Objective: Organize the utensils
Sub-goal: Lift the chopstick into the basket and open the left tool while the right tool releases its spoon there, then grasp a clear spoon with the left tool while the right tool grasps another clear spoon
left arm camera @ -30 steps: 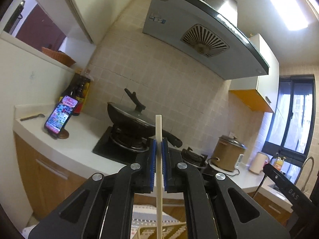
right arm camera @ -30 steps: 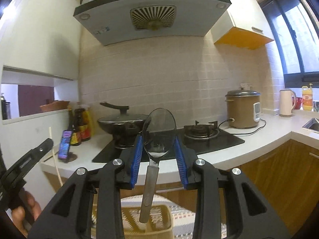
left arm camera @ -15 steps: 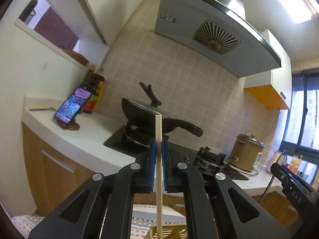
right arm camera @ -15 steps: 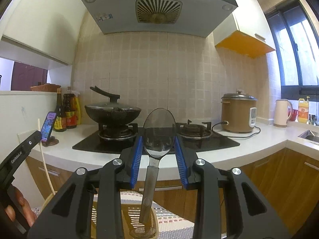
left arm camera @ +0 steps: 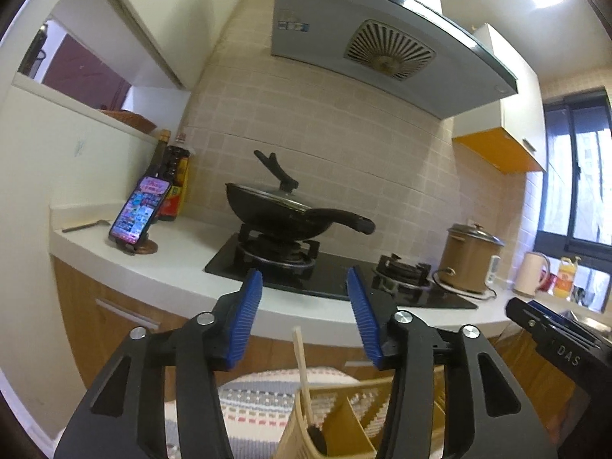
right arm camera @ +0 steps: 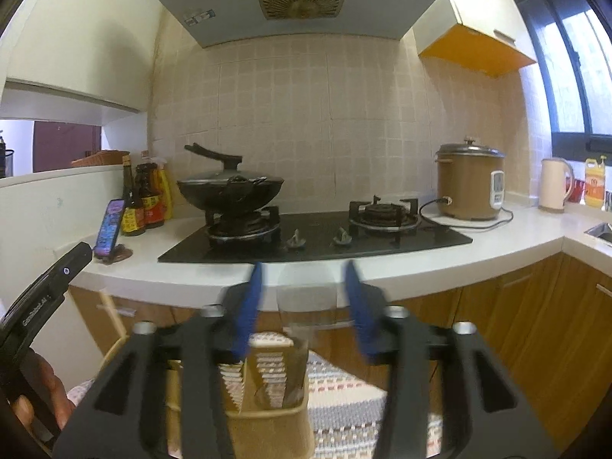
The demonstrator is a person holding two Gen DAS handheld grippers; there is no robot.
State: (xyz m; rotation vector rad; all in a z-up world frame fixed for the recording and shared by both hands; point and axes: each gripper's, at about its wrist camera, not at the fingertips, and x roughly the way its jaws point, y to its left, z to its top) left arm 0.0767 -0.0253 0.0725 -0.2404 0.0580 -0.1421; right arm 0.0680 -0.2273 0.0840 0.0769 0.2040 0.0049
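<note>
the left gripper (left arm camera: 305, 308) stands with jaws wide apart, and only the top of the chopstick (left arm camera: 302, 367) rises into the gap below them. under both grippers the utensil holder (left arm camera: 344, 420) blocks the way down. ahead, the counter edge (right arm camera: 420, 271) bars forward travel. the right gripper (right arm camera: 302, 298), also spread, has the blurred spoon (right arm camera: 306, 298) between its jaws.

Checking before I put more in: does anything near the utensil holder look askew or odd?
One small thing: the chopstick leans in the utensil holder instead of standing straight. The spoon is too blurred to judge. Both the left gripper and right gripper are open, apart from the utensils. No spill or damage shows.
</note>
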